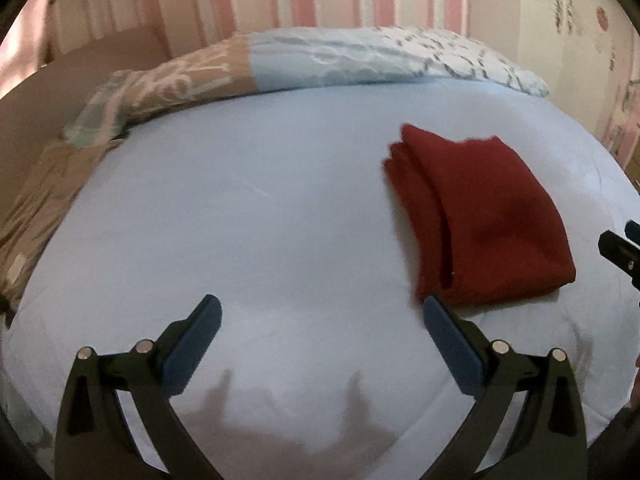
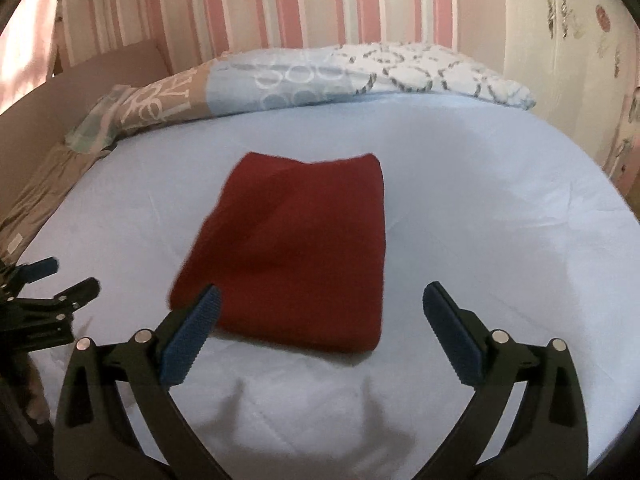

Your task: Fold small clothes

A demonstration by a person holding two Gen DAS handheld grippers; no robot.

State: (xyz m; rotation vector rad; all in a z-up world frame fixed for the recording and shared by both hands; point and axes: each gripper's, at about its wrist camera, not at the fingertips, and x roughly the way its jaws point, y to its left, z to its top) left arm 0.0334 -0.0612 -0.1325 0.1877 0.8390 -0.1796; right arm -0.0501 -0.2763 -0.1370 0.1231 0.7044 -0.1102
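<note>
A dark red cloth (image 2: 296, 256) lies folded into a flat rectangle on the light blue bed sheet (image 2: 480, 200). In the left wrist view the cloth (image 1: 488, 216) lies to the right, its layered edges facing left. My left gripper (image 1: 320, 312) is open and empty above bare sheet, its right finger near the cloth's near corner. My right gripper (image 2: 320, 304) is open and empty, just short of the cloth's near edge. The left gripper (image 2: 52, 284) also shows at the left edge of the right wrist view, and part of the right gripper's finger (image 1: 620, 248) at the right edge of the left wrist view.
A patterned blue, white and tan duvet (image 2: 320, 76) is bunched along the far side of the bed and down its left side (image 1: 36, 208). A pink striped wall (image 2: 320, 0) stands behind. A white patterned wall (image 2: 568, 32) is at the right.
</note>
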